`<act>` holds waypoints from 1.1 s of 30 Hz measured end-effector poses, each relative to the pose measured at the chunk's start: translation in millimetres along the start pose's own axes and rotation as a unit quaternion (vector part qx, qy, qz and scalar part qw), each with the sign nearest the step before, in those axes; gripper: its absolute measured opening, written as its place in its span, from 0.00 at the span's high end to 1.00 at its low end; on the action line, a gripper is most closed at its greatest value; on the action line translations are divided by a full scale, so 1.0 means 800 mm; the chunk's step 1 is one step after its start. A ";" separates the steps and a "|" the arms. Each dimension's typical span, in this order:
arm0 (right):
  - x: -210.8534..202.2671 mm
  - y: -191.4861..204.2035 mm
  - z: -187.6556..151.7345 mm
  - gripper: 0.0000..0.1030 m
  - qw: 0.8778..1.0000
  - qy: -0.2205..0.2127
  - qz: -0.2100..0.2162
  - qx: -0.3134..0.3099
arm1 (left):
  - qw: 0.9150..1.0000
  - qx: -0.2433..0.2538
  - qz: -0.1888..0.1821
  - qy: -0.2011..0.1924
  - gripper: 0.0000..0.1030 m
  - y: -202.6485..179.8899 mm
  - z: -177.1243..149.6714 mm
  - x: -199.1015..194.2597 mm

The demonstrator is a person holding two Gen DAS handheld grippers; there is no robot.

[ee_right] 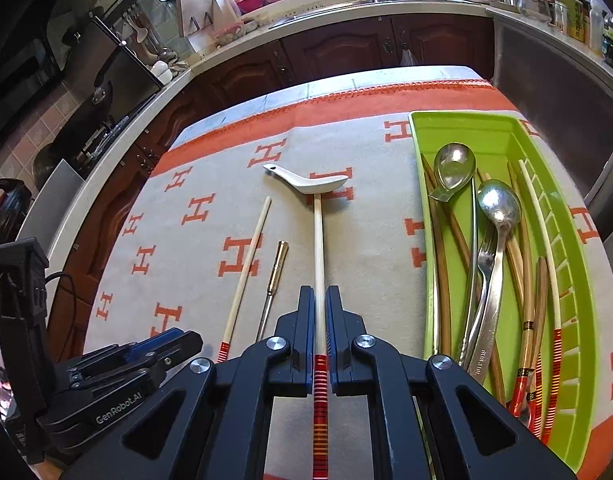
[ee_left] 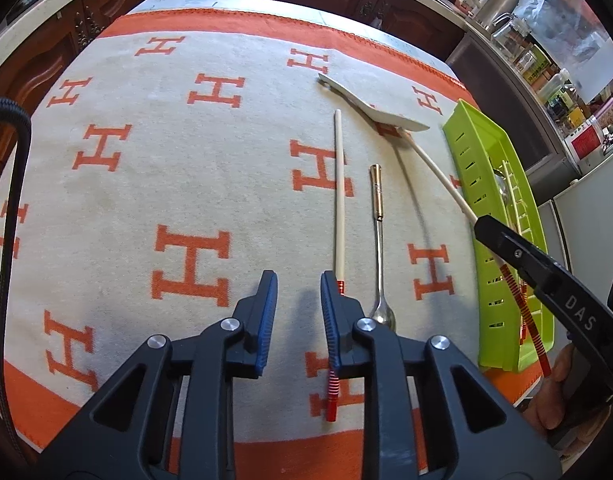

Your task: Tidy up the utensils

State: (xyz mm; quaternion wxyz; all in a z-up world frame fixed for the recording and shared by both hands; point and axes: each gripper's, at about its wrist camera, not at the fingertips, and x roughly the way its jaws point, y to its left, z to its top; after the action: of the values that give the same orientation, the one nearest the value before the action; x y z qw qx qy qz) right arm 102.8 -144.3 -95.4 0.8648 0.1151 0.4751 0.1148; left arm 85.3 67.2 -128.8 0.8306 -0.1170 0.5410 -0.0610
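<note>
My right gripper (ee_right: 319, 292) is shut on a white chopstick (ee_right: 318, 248) with a red-striped end. The stick slants up from the cloth, and its far tip reaches a white ceramic spoon (ee_right: 306, 182). From the left wrist view, that right gripper (ee_left: 490, 232) hangs over the near side of the green tray (ee_left: 466, 160). My left gripper (ee_left: 297, 280) stands open above the cloth with nothing between its pads. A second matching chopstick (ee_left: 340, 200) lies flat just right of it, its red end passing under the right finger. A gold-handled metal spoon (ee_left: 376, 220) lies beside that.
The green tray (ee_right: 422, 240) at the right holds several spoons, a fork and chopsticks. An orange and grey patterned cloth (ee_left: 166, 160) covers the table. Dark wooden cabinets and a cluttered counter ring the far side. A black cable (ee_left: 10, 200) runs down the left.
</note>
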 end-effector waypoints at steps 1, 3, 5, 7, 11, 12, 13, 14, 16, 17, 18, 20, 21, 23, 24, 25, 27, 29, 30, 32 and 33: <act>-0.002 -0.002 0.000 0.95 1.000 -0.002 0.003 0.002 | 1.000 0.001 0.000 0.001 0.81 -0.001 0.000 0.001; -0.006 -0.006 0.000 0.95 1.000 -0.006 0.008 0.005 | 1.000 0.001 -0.001 0.004 0.81 -0.004 0.001 0.004; -0.009 -0.010 0.000 0.95 1.000 -0.009 0.011 0.008 | 1.000 0.002 -0.001 0.006 0.81 -0.006 0.001 0.005; -0.014 -0.016 -0.001 0.95 1.000 -0.012 0.015 0.011 | 1.000 0.003 -0.001 0.006 0.81 -0.007 0.001 0.006; -0.021 -0.024 -0.001 0.95 0.999 -0.021 0.017 0.020 | 1.000 0.000 -0.015 0.007 0.81 -0.008 0.000 0.008; -0.025 -0.028 -0.001 0.95 0.999 -0.024 0.018 0.023 | 1.000 -0.001 -0.017 0.007 0.81 -0.007 0.000 0.008; -0.029 -0.031 -0.002 0.95 0.999 -0.027 0.019 0.025 | 1.000 -0.002 -0.019 0.007 0.81 -0.007 0.000 0.009; -0.032 -0.033 -0.002 0.95 0.999 -0.031 0.020 0.028 | 1.000 -0.002 -0.019 0.008 0.81 -0.007 0.000 0.010; -0.038 -0.039 -0.003 0.95 0.999 -0.036 0.020 0.031 | 1.000 -0.006 -0.021 0.009 0.81 -0.007 0.001 0.012; -0.040 -0.041 -0.003 0.95 0.999 -0.037 0.021 0.032 | 1.000 -0.007 -0.020 0.010 0.81 -0.008 0.002 0.014; -0.042 -0.043 -0.004 0.95 0.998 -0.038 0.021 0.034 | 1.000 -0.006 -0.017 0.011 0.81 -0.009 0.002 0.016; -0.045 -0.050 -0.005 0.95 0.998 -0.040 0.023 0.039 | 1.000 -0.003 -0.013 0.010 0.81 -0.012 0.003 0.017; -0.045 -0.052 -0.005 0.95 0.998 -0.040 0.023 0.040 | 1.000 0.000 -0.012 0.009 0.81 -0.015 0.004 0.018; -0.046 -0.056 -0.006 0.95 0.998 -0.040 0.024 0.044 | 1.000 0.006 -0.008 0.010 0.81 -0.021 0.006 0.021; -0.046 -0.059 -0.007 0.95 0.998 -0.040 0.024 0.046 | 1.000 0.010 -0.007 0.010 0.81 -0.024 0.006 0.021; -0.047 -0.060 -0.008 0.95 0.998 -0.041 0.024 0.047 | 1.000 0.016 0.000 0.008 0.81 -0.028 0.006 0.022; -0.048 -0.064 -0.009 0.95 0.997 -0.043 0.025 0.050 | 0.999 0.029 0.018 0.002 0.81 -0.037 0.005 0.024; -0.050 -0.066 -0.009 0.95 0.997 -0.047 0.025 0.053 | 0.999 0.040 0.034 -0.004 0.81 -0.046 0.006 0.027; -0.052 -0.067 -0.010 0.95 0.997 -0.050 0.025 0.054 | 0.998 0.043 0.039 -0.008 0.81 -0.047 0.006 0.028; -0.056 -0.072 -0.010 0.95 0.997 -0.055 0.024 0.057 | 0.997 0.048 0.049 -0.016 0.91 -0.051 0.007 0.029; -0.059 -0.074 -0.010 0.95 0.996 -0.058 0.023 0.060 | 0.997 0.048 0.050 -0.016 0.96 -0.051 0.008 0.031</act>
State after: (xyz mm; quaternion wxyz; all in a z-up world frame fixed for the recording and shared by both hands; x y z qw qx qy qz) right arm 76.7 -214.1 -80.5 0.8794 0.1841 0.4275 0.0996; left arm 102.0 22.9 -137.9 0.8457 -0.0509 0.5294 -0.0437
